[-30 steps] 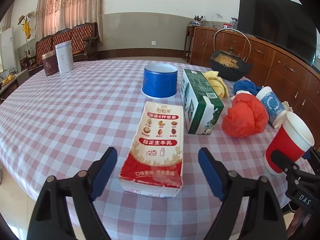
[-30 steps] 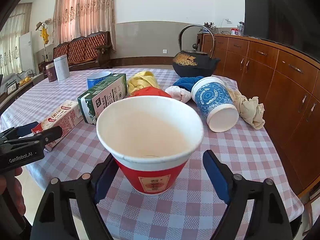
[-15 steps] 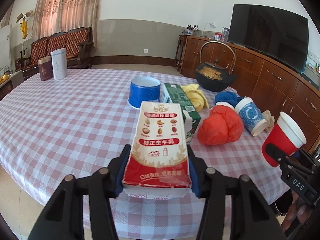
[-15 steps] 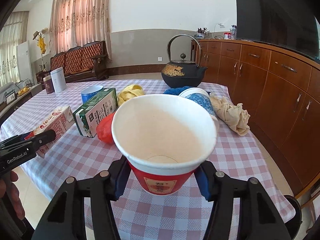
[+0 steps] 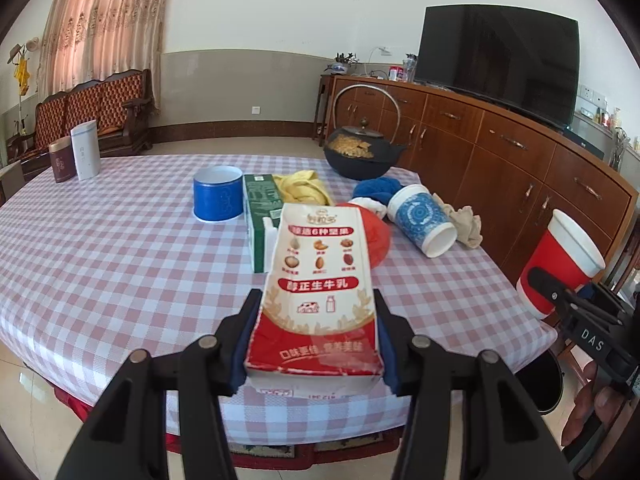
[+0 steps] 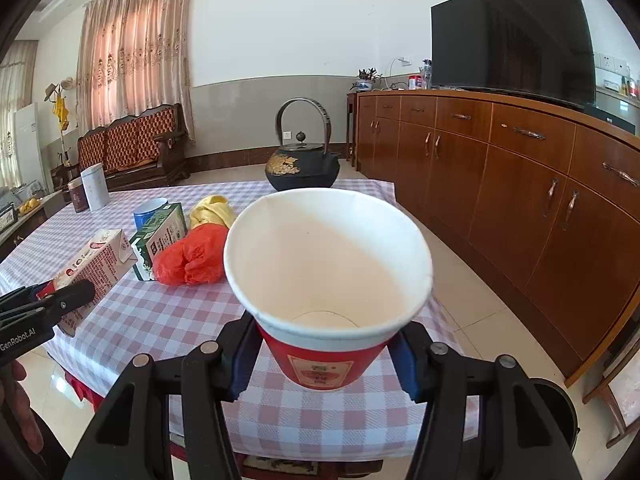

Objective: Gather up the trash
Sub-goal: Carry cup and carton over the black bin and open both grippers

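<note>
Two grippers each hold one piece of trash, lifted clear of the worktop (image 5: 100, 264), likely for carrying to a bin. Nearest, the left gripper (image 5: 316, 334) clamps a red-and-white carton (image 5: 320, 280) by its sides; the right gripper (image 6: 326, 354) squeezes an empty red cup (image 6: 320, 364) upright. Beyond lie a green carton (image 5: 260, 216), red bag (image 6: 192, 256), a tipped blue cup (image 5: 420, 220) and cloths.

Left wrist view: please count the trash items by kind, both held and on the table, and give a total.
Milk cartons: 2, red-and-white carton held in left tool, green carton on table.
Paper cups: 2, red cup in right tool, blue patterned cup lying down.
Red plastic bag: 1.
Total: 5.
</note>
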Demonstrator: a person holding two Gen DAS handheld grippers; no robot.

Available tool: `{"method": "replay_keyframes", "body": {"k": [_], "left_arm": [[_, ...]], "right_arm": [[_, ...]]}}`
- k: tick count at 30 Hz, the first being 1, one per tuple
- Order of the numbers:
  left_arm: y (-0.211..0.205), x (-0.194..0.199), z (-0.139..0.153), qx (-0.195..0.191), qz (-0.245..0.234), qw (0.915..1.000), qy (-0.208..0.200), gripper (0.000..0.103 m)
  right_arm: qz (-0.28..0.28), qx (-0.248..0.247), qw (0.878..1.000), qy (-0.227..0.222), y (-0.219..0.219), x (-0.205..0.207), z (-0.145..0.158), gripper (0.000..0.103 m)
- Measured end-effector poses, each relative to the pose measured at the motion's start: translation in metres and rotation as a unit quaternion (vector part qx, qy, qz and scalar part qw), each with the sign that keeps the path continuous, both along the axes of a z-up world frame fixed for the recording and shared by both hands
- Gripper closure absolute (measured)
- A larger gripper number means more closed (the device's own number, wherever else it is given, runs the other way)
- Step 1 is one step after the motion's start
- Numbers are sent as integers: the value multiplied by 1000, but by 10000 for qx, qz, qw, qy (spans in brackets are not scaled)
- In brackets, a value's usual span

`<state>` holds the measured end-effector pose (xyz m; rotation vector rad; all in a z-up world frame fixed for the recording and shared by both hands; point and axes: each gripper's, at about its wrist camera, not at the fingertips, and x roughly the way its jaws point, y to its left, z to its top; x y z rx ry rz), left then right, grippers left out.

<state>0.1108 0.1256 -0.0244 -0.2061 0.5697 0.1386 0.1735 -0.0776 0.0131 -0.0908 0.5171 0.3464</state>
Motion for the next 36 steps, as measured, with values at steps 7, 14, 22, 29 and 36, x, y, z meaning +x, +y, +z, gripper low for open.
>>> {"method": "replay_keyframes", "body": {"k": [7,14,22,29,36], "left_arm": [[-42,7,10,81,-436,9990,-73,50],[-93,17,17,136,-992,9949,-129,51],[-150,30,20,153,-1626,9865,-130,50],[-193,36,20,190,-2117,9771,-99,51],[-239,43,16,199,-2559,9665,-23,51]], "right_arm": [[-367,20,9993,-56,-51,-7,5,43],[-884,73,9960,-76,-109,-17,7,43],[-1474,46,9891,0,-171,-29,4,43],[-1825,-27,9832,66,-217,-41,1,43],[-2078,-160,9779,137,-259,-54,-6,43]]}}
